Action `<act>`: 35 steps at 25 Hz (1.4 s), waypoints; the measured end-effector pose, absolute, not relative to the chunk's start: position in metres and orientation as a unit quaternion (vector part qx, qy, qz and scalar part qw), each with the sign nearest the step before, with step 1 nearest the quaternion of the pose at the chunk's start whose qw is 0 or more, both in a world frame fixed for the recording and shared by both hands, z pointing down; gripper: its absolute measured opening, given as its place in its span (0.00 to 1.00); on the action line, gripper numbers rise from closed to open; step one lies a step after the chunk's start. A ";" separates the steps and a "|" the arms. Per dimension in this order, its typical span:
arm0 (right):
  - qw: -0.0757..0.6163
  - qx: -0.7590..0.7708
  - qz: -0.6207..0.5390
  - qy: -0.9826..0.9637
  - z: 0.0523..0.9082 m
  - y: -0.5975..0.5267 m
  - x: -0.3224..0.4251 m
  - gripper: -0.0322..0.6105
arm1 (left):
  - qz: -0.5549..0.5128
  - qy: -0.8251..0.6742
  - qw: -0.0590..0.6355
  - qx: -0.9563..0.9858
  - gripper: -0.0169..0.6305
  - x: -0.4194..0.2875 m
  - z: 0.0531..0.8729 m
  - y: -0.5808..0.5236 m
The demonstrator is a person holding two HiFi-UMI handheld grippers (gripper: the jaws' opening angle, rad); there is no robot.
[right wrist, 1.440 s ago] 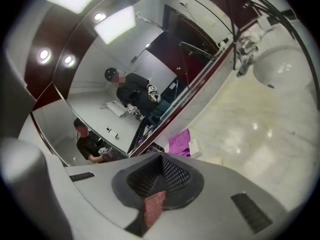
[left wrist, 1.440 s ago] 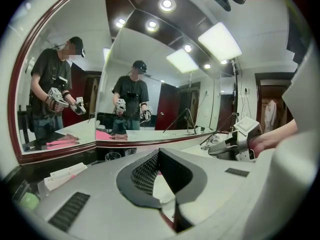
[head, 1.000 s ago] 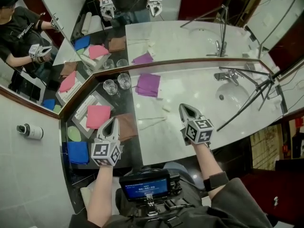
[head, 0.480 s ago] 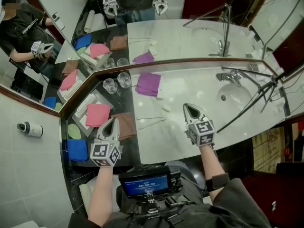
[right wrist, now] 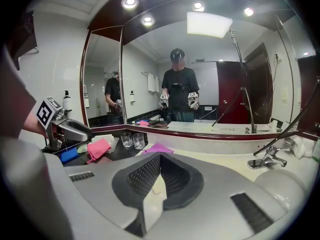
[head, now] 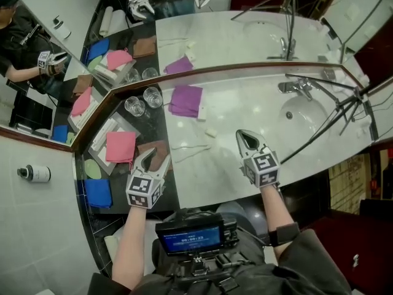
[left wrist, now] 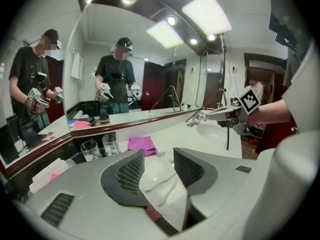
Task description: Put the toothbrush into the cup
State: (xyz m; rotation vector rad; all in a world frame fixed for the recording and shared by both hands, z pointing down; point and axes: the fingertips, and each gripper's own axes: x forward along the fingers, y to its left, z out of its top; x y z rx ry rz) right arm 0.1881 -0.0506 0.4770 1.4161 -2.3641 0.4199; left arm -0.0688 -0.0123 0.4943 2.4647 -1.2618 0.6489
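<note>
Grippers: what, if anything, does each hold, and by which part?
Nothing. The left gripper, its jaws just opened, is empty; the toothbrush lies on the counter ahead. The right gripper is shut, empty.

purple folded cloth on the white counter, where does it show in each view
Head view: purple folded cloth above the middle, just left of centre.
Left gripper view: cloth left of centre, slightly below mid-height.
Right gripper view: cloth at centre, slightly below mid-height.
Shared landmark: two clear glass cups, close by on its left in every view.
</note>
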 end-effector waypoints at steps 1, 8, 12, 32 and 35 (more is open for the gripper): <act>0.179 0.499 0.149 -0.835 0.480 -0.050 0.190 0.06 | 0.244 -0.421 0.148 0.861 0.33 -0.060 0.504 -0.012; 0.202 0.492 0.164 -0.831 0.503 -0.041 0.206 0.06 | 0.366 -0.281 0.171 0.871 0.43 0.002 0.573 0.007; 0.227 0.489 0.158 -0.828 0.519 -0.039 0.213 0.06 | 0.409 -0.238 0.179 0.863 0.43 0.024 0.614 0.011; 0.325 0.560 0.155 -0.746 0.579 -0.051 0.315 0.06 | 0.502 -0.162 0.185 0.829 0.36 0.070 0.707 0.002; 0.322 0.570 0.166 -0.738 0.584 -0.045 0.329 0.06 | 0.522 -0.158 0.171 0.821 0.33 0.071 0.715 0.002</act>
